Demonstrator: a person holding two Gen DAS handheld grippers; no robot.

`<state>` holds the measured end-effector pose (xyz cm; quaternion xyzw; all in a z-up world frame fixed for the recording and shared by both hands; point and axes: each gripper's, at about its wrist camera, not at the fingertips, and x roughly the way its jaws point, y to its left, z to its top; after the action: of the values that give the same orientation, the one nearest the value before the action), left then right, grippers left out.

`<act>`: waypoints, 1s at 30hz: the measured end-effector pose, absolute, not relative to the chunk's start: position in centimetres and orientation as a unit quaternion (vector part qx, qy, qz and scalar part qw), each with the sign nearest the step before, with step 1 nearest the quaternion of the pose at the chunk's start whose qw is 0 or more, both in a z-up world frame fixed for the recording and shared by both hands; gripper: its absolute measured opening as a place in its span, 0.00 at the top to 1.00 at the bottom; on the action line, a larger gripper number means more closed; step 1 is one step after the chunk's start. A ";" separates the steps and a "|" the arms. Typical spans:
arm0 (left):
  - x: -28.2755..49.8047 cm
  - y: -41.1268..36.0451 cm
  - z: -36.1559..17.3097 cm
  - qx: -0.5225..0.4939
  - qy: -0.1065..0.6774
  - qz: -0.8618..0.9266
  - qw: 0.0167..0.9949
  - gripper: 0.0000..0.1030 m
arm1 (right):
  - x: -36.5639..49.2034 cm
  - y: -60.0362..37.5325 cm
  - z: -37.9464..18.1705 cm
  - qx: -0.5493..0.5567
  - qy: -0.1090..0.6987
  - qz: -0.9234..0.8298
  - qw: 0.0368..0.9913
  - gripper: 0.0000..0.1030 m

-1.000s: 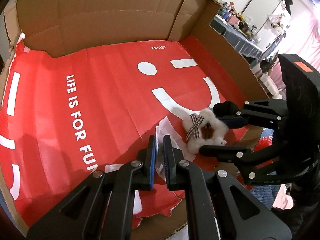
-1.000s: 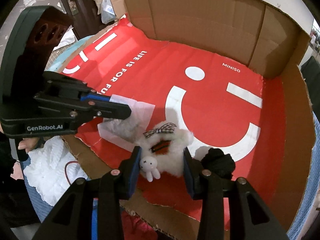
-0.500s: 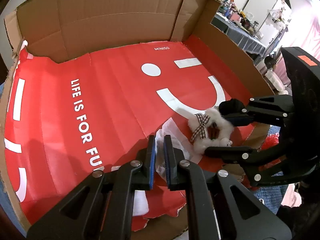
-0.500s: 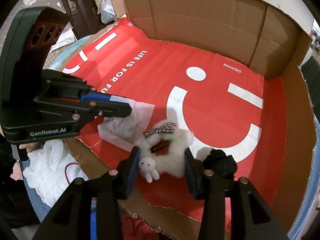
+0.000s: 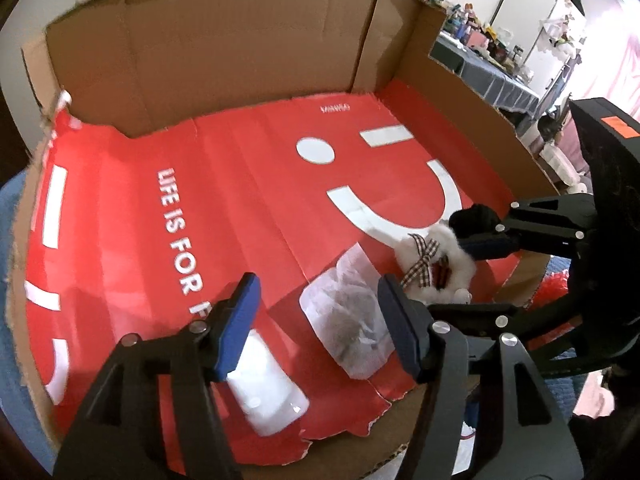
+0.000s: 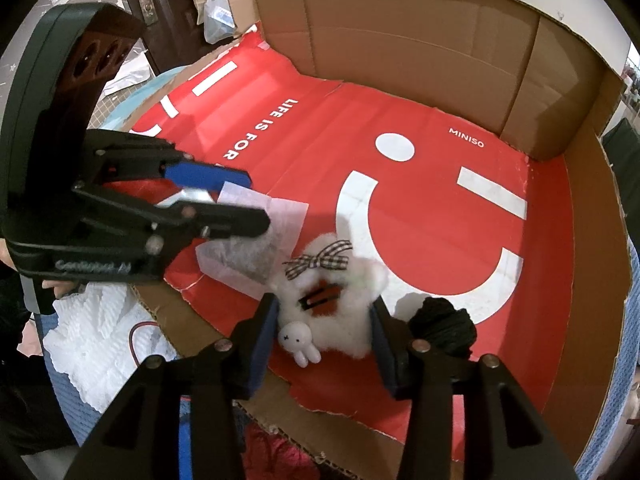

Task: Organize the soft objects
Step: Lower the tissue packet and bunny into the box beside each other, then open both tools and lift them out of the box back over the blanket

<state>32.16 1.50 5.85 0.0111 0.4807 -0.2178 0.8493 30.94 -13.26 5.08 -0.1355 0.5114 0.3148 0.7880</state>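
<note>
**Now: right claw brackets the fluffy toy, left claw spread over the bag**

Plainly, the right claw [image 6: 324,344] stands spread, its blue pads flanking the white fluffy toy [image 6: 340,320] on either side. From the right wrist view I cannot tell whether the pads touch the fur or stand just off it; the fluff does not look squeezed. The toy carries a checked bow [image 6: 318,260], a dark clip and a little white rabbit charm [image 6: 298,340], and it lies near the torn front edge of the red paper sheet [image 5: 240,200]. Just beside it, on the far side of the right pad, sits a black soft ball [image 6: 444,324].

The left claw [image 5: 320,320] is spread wide and holds nothing. Between its pads, lower down on the sheet, lies a clear plastic bag [image 5: 352,320] with something grey inside; a white packet [image 5: 268,392] lies under its left finger.

The step in hand looks like the grasp of the toy. The next move calls for closing gently on the fluffy body, low enough to catch more than loose fur, then lifting without dragging the black ball along.

Both tools reach in from the front of the cardboard box [image 6: 400,40], tilted downward at the sheet, the left crossing ahead of the right.
</note>
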 end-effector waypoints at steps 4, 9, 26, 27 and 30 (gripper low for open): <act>32.0 1.6 6.3 0.002 0.479 -0.223 0.849 0.42 | 30.9 -13.3 5.1 -0.135 0.512 0.313 0.789 0.53; 31.4 1.6 7.0 0.002 0.472 -0.226 0.852 0.42 | 30.6 -13.4 5.3 -0.135 0.510 0.310 0.791 0.51; 23.0 2.2 13.0 0.004 0.359 -0.191 0.914 0.28 | 26.6 -15.4 10.9 -0.095 0.454 0.305 0.832 0.36; 22.0 2.4 13.6 0.002 0.346 -0.183 0.920 0.26 | 26.2 -15.6 11.4 -0.092 0.449 0.304 0.835 0.36; 19.6 2.8 15.0 0.000 0.313 -0.167 0.935 0.25 | 24.5 -16.4 13.1 -0.080 0.428 0.293 0.851 0.30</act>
<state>19.57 2.77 14.99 -0.0002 0.3130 -0.1675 0.9349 24.54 -16.39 13.13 -0.0800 0.4279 0.2927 0.8514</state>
